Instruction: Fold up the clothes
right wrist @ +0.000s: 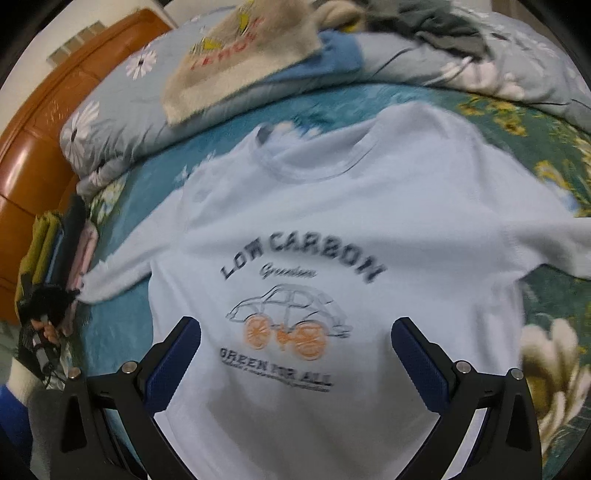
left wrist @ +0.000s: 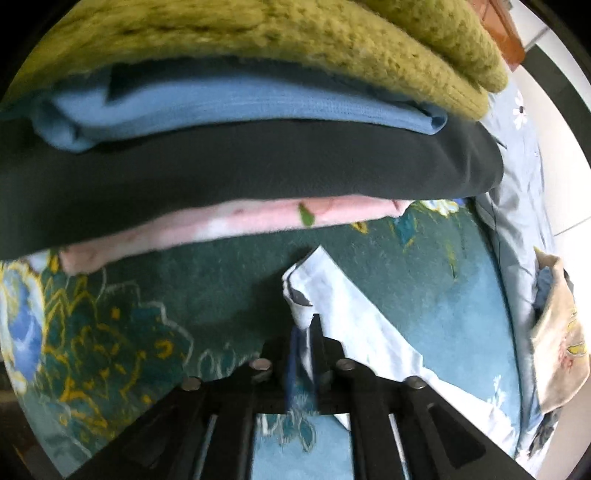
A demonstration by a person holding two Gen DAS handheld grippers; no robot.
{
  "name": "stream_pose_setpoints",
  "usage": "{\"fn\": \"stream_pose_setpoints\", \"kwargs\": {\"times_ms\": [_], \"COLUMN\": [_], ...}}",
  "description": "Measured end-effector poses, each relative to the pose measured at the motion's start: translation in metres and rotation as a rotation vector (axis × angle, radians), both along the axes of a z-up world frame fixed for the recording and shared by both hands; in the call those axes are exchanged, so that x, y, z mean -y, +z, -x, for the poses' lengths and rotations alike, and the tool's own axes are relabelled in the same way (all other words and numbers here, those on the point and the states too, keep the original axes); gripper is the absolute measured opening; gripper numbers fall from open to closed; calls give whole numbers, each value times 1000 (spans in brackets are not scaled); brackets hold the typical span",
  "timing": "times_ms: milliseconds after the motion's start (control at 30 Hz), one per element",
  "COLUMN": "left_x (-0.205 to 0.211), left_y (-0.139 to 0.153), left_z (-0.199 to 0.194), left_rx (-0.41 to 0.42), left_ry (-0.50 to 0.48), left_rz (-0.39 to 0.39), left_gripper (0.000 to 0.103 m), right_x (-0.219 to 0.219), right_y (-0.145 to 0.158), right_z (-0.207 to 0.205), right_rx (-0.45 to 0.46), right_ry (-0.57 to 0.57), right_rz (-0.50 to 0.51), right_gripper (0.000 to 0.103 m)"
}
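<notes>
**A:** Progress so far?

**B:** Stack of folded clothes [left wrist: 236, 122] says four pieces are done: a green knit on top, then blue, a dark one, and pink at the bottom, piled on the bed's floral blanket [left wrist: 110, 314]. The pale blue T-shirt [right wrist: 332, 229] is the one in hand, and I'd judge its folding has barely begun. It lies spread face up on the bed, car print showing, both sleeves out to the sides.

**A:** What are your claws doing?

**B:** My left claw [left wrist: 304, 332] is pinched tight on the tip of one sleeve [left wrist: 317, 291], just beside the stack. My right claw [right wrist: 295, 350] is spread wide above the shirt's lower front, gripping nothing.

**A:** And what's left?

**B:** This whole shirt, sleeves and body. Beyond it, a beige printed garment [right wrist: 236, 62] lies over something blue on the daisy quilt [right wrist: 118, 96], and a grey heap [right wrist: 436, 26] sits crumpled further back. Those look unfolded, so I'd call it roughly half done.
</notes>
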State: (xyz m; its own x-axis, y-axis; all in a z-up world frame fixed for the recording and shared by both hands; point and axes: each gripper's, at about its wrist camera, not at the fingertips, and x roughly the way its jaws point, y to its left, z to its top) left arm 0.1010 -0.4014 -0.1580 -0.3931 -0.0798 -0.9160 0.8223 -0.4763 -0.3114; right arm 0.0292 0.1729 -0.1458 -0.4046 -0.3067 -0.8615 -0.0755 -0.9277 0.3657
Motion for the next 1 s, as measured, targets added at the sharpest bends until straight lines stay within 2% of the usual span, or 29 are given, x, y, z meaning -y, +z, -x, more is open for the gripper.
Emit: {"fn": "stream_pose_setpoints", "kwargs": {"times_ms": [33, 67, 167, 267, 333, 433, 467, 533, 600, 733, 800, 867, 933, 967, 1000], "left_x": [-1, -4, -19, -52, -87, -150, -172, -210, -240, -267, -271, -272, -273, -273, -271], "left_y": [1, 2, 15, 36, 45, 49, 49, 48, 57, 58, 56, 55, 55, 56, 58], "left_z": [-2, -6, -11, -11, -5, 12, 18, 32, 38, 51, 52, 49, 49, 48, 45], "left_rx": [8, 10, -16, -85, -135, -158, -151, -133, -127, -102, -86, -72, -65, -62, -62], "left_ry": [14, 36, 82, 57, -3, -219, -315, -481, -609, -753, -775, -769, -752, -742, -733], "left_rz": [-15, -34, -46, -39, -47, -21, -5, 19, 95, 240, 275, 289, 306, 312, 316], "left_gripper": [48, 52, 52, 55, 59, 59, 59, 59, 59, 59, 59, 59, 59, 59, 59], "right_x": [-14, -33, -92, -158, -209, -262, -276, -287, -291, -285, -287, -294, -306, -312, -319], "right_y": [5, 9, 20, 28, 32, 34, 35, 32, 26, 7, -3, -8, -9, -8, -6], "right_z": [-4, -10, -29, -58, -85, -108, -112, -109, -101, -85, -81, -79, -81, -83, -87], "right_rx": [-11, -17, -33, -38, -31, 13, 27, 55, 77, 113, 129, 136, 142, 148, 151], "right_ry": [-28, -70, -197, -371, -513, -591, -600, -545, -460, -328, -294, -295, -306, -316, -326], "right_rz": [1, -9, -36, -70, -123, -232, -266, -321, -370, -468, -502, -510, -507, -502, -487], "right_gripper": [103, 103, 103, 103, 103, 103, 103, 103, 103, 103, 101, 91, 65, 57, 40]}}
